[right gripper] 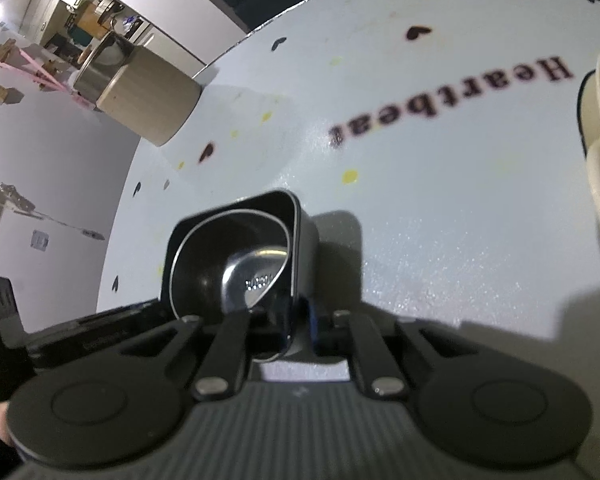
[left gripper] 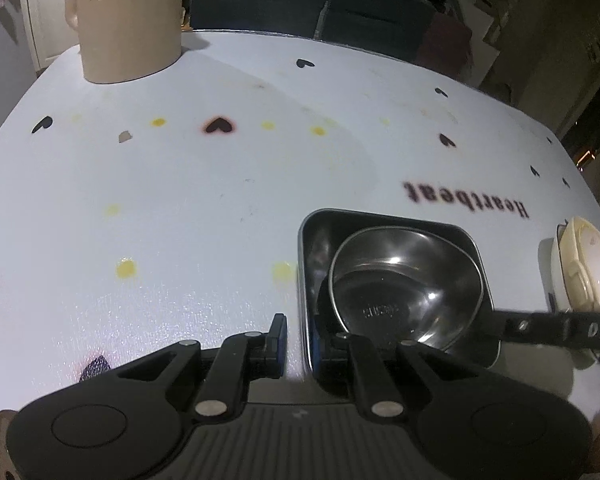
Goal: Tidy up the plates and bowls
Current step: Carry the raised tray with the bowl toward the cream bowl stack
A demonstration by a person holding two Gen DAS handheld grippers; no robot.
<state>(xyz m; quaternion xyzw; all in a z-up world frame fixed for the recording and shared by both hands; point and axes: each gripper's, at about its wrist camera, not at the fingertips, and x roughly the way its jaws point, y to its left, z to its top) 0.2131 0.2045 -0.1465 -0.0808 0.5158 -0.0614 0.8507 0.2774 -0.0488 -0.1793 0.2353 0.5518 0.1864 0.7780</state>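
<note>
A white cloth (left gripper: pixel 180 200) with black hearts and yellow stains covers the table; a tan pot (left gripper: pixel 130 20) stands at its far side. Near the front a square steel tray (left gripper: pixel 312 240) holds a round steel bowl (left gripper: pixel 404 280). The left gripper (left gripper: pixel 298 340) straddles the tray's near wall, jaws apart around it, not clamped. The right gripper (right gripper: pixel 282 328) grasps the tray's rim. A cream dish stack (left gripper: pixel 584 264) sits just right. The step looks like moving the nested pair; next, close the left and lift level.
</note>
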